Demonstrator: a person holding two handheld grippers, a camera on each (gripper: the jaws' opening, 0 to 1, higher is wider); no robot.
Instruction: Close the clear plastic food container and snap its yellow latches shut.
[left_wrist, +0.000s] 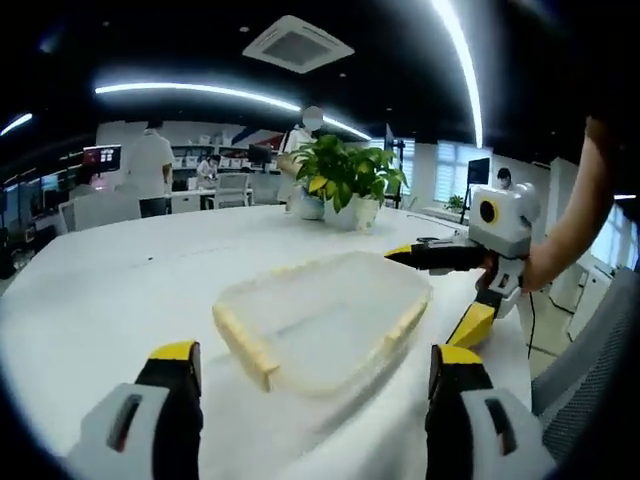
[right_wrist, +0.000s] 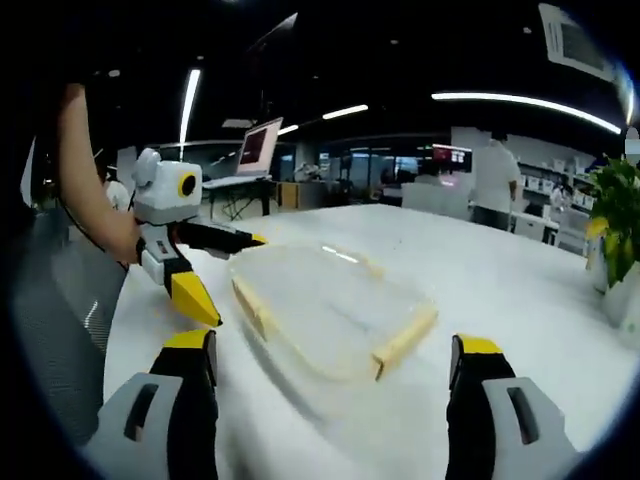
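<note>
Container (left_wrist: 325, 320) lies mid-table (left_wrist: 120, 290), lid apparently on, yellow latches (left_wrist: 245, 345) along its edges. Left gripper (left_wrist: 310, 375) spread, near side; right gripper (right_wrist: 335, 365) spread, opposite. Plant (left_wrist: 350, 180) far. Risk: a one-sided latch press may skid the light container across the smooth table.

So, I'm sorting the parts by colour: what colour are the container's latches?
Pale yellow latches on the clear container; best in the right gripper view.

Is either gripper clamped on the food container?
No. Both the left gripper and right gripper stand open, short of the food container.
</note>
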